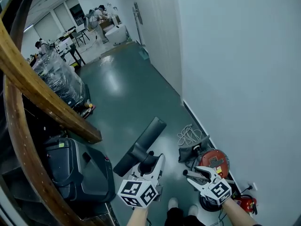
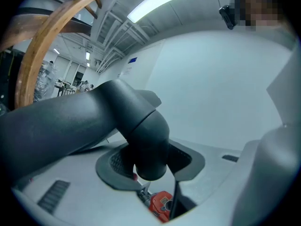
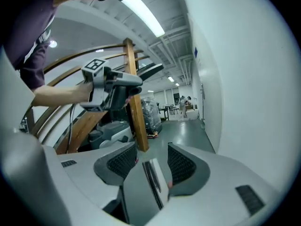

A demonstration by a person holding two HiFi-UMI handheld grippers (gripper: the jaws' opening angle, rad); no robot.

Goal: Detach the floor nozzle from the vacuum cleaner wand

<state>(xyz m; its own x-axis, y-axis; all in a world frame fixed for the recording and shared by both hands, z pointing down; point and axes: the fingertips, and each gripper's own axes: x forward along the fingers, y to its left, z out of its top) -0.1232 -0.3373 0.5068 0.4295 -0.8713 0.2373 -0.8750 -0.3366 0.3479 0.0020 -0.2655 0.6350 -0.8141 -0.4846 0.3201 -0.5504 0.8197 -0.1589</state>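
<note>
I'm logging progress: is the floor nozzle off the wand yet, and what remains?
Done: the floor nozzle is off; its neck's open end shows free, clear of the wand. In hand: the left gripper is shut on the nozzle's neck; the wand's metal end lies between the open jaws of the right gripper. Left: probably only putting both parts down.
</note>
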